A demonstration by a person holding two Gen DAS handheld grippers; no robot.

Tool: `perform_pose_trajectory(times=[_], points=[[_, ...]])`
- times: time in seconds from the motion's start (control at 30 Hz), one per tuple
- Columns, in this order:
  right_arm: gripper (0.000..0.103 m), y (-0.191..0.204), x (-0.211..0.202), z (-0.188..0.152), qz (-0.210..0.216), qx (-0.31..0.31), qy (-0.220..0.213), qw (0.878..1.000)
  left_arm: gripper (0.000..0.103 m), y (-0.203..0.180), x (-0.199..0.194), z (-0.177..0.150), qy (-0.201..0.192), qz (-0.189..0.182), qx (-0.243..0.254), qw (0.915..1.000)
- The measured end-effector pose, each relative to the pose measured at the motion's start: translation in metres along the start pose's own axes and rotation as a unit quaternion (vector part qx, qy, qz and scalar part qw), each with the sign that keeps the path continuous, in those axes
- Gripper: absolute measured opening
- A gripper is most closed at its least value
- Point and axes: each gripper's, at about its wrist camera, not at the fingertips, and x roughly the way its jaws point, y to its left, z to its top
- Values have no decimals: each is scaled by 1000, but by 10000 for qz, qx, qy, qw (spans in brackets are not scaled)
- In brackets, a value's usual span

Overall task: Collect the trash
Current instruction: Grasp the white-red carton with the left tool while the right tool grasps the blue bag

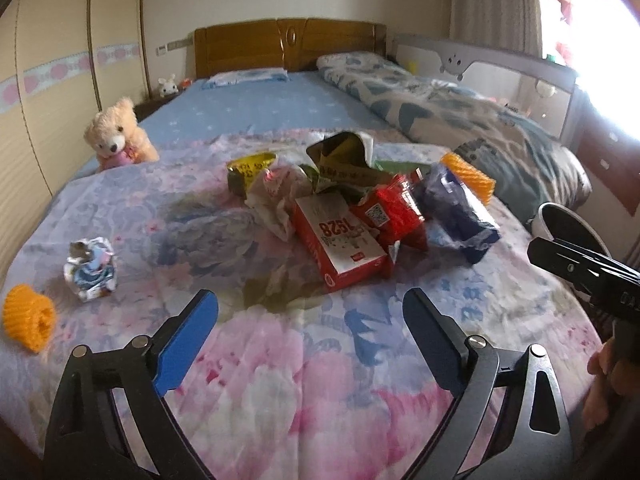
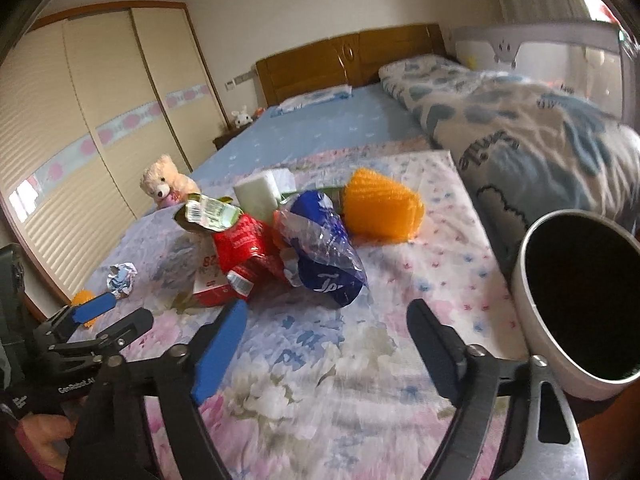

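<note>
Nearest, the left gripper (image 1: 310, 326) and right gripper (image 2: 326, 338) both stand wide apart with nothing between the pads, over the floral bedspread (image 1: 280, 380). This looks like the approach step; next comes picking one piece and closing on it. The trash pile (image 1: 360, 216) lies just ahead mid-bed, the bin (image 2: 532, 320) beside the bed's right edge, its bottom cut off. Deep pile items overlap, indistinct.

A heap of trash lies mid-bed on the floral sheet: a red carton (image 1: 340, 240) lying flat, a crumpled red wrapper (image 1: 390, 216) leaning on it, a blue plastic bag (image 2: 324, 248) beside that, an orange foam net (image 2: 382, 208) behind. Well apart to the left sit a crushed foil wrapper (image 1: 91, 270) and another orange net (image 1: 28, 322) — the dark-lined bin (image 2: 580, 300) stands at the right edge.
</note>
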Motion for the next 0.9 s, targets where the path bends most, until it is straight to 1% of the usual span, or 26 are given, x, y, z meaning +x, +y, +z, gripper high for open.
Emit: perform_pose_trajectory(times=[0.17, 0.27, 0.57, 0.63, 0.67, 0.7, 0.73, 0.77, 0.8, 0.83, 0.87, 0.9], points=[[76, -4, 22, 8, 154, 48, 200, 9997, 94, -5, 32, 12, 347, 44, -26, 9994], [75, -8, 34, 14, 176, 52, 288, 9994, 94, -9, 47, 18, 514, 22, -50, 9987], [74, -12, 64, 29, 256, 60, 494, 9984, 94, -19, 76, 34, 713, -32, -9, 9974], [73, -13, 71, 30, 266, 60, 546, 9981, 93, -20, 83, 34, 781, -11, 22, 9969], [68, -14, 76, 30, 265, 69, 581, 9979, 88, -21, 85, 34, 805, -7, 36, 9968], [59, -14, 78, 29, 278, 88, 625, 9976, 84, -22, 88, 33, 846, -33, 42, 9964], [55, -16, 82, 28, 312, 123, 681, 9971, 69, -22, 90, 32, 901, -83, 38, 9959], [45, -17, 84, 27, 341, 167, 738, 9965, 55, -21, 93, 30, 979, -150, 23, 9951], [42, -18, 85, 27, 356, 195, 743, 9964, 55, -20, 93, 29, 1019, -192, 1, 9946], [36, -18, 83, 26, 382, 212, 712, 9965, 55, -19, 91, 28, 978, -227, -28, 9949], [26, -18, 81, 25, 391, 211, 702, 9965, 55, -17, 88, 26, 948, -257, -48, 9951], [26, -18, 79, 24, 379, 212, 700, 9966, 54, -16, 85, 24, 926, -280, -58, 9953]])
